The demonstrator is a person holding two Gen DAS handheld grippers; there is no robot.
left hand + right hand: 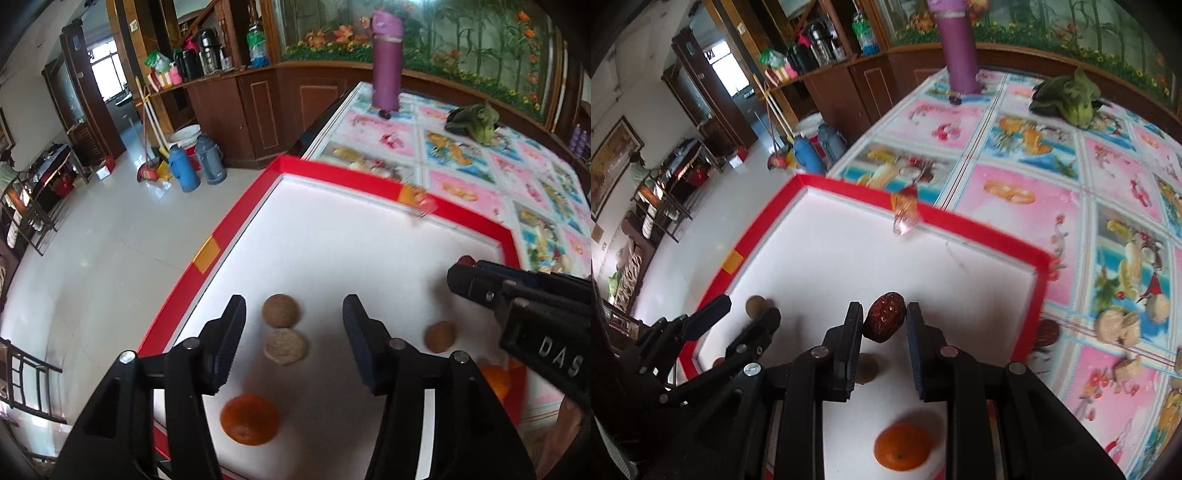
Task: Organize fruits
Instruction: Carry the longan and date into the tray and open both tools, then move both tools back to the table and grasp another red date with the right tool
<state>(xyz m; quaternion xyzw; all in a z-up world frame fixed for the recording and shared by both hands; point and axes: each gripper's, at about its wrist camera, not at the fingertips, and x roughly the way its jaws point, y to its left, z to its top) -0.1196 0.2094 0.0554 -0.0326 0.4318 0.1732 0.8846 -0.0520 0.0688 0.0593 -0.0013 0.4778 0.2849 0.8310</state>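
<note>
Carrying a wrinkled red date pinched between its fingers, the right gripper hung above the white tray. The left gripper hovered with fingers spread wide and empty over two brown round fruits lying touching each other. A third brown fruit sat apart, and two oranges rested near the tray's near edge. Judging by that scatter, sorting looked only partly done: the date needed placing, and another date seemed stranded at the tray's right rim.
</note>
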